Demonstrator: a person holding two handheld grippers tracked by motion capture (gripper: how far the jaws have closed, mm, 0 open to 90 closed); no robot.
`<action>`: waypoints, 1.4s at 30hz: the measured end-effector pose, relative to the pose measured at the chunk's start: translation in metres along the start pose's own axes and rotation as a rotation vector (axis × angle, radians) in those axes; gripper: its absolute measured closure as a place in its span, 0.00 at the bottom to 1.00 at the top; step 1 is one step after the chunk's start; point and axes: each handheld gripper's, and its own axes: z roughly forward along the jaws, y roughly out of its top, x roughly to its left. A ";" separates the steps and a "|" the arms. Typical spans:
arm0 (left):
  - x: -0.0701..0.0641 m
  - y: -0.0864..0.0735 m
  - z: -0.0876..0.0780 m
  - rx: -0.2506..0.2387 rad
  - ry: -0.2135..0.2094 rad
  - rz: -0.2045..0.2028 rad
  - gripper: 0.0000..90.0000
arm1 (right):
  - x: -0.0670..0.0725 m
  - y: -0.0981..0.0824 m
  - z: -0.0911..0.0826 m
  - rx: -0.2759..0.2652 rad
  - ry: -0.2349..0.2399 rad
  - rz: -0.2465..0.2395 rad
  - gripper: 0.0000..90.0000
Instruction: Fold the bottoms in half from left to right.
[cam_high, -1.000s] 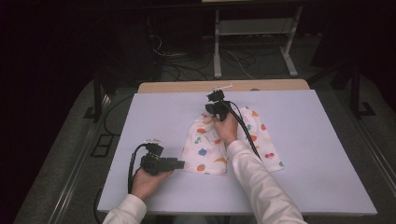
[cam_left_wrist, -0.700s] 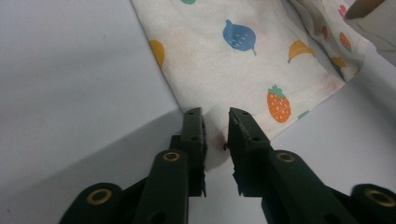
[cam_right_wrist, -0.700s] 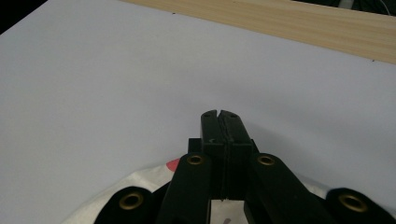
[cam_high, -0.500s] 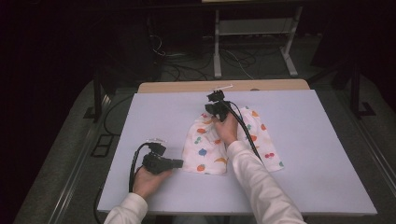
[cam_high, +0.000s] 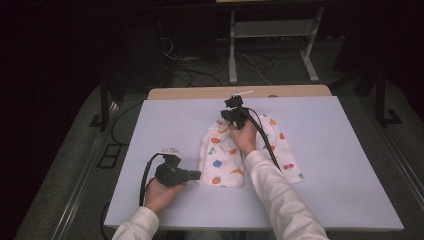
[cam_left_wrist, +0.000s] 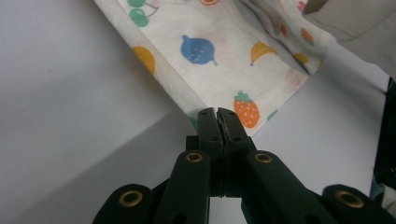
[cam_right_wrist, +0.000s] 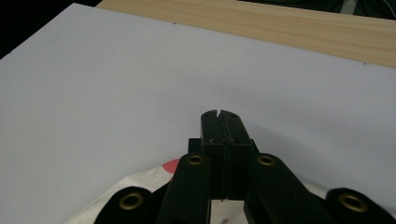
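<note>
Fruit-print cloth (cam_high: 225, 155) spread flat mid-tabletop (cam_high: 340, 165), partly folded. At left, left gripper (cam_left_wrist: 218, 113) lying low at the near left corner, jaws just closed on the hem. Farther right, right gripper (cam_right_wrist: 219, 114) above the cloth's far edge, jaws pressed together, nothing visible between them.

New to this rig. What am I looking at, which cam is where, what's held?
No robot: a person holds a two-jaw tool in each hand. The high view looks down on a white table with a fruit-print cloth on it. The other two cameras ride on the tools, looking along their black jaws. The left gripper has just closed, its tips at the cloth's near corner hem; whether cloth is pinched, I cannot tell. The right gripper is shut at the cloth's far edge, jaws pointing over bare table; any pinch is hidden.
</note>
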 end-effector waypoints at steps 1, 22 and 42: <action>-0.002 0.001 0.000 -0.002 -0.005 0.006 0.98 | 0.000 0.000 0.000 -0.001 0.001 0.003 0.98; -0.042 0.038 0.009 -0.035 -0.098 0.102 0.98 | -0.022 0.010 -0.015 -0.011 0.083 0.059 0.98; -0.075 0.063 0.044 0.015 -0.175 0.177 0.98 | -0.051 0.016 -0.034 -0.041 0.096 0.062 0.98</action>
